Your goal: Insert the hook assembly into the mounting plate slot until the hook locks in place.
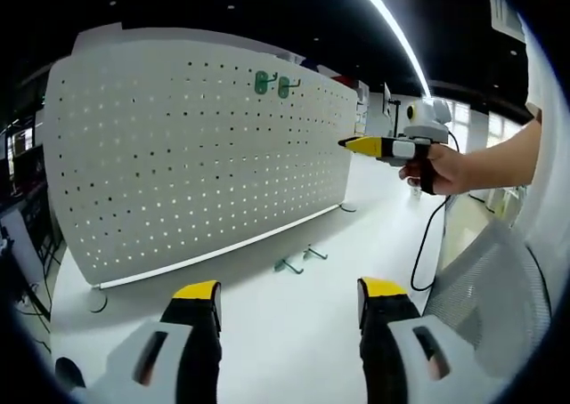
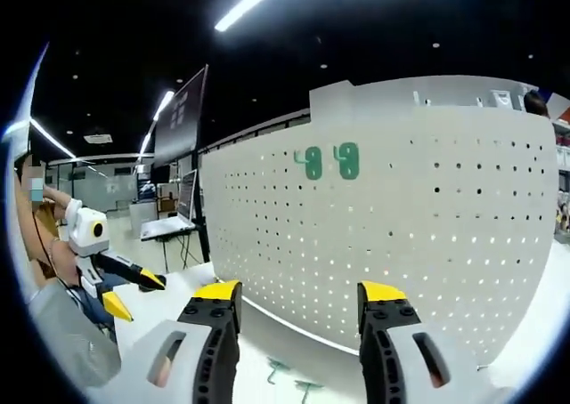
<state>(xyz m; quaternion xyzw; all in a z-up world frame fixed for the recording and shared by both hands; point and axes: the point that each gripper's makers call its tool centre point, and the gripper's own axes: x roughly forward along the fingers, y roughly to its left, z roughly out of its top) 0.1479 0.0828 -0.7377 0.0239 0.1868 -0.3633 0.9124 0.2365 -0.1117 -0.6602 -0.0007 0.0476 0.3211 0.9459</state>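
Two small green metal hooks (image 1: 289,265) loose on white table (image 1: 267,333), lower centre, below white perforated pegboard (image 1: 196,155). Likely light, stiff, slippery; pinch shank. Left tongs (image 1: 288,299) spread, empty; right tongs (image 2: 298,299) likewise.

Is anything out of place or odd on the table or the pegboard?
Nothing looks damaged. Two green hooks lie loose on the white table before the pegboard, while two other green hooks already hang near its top.
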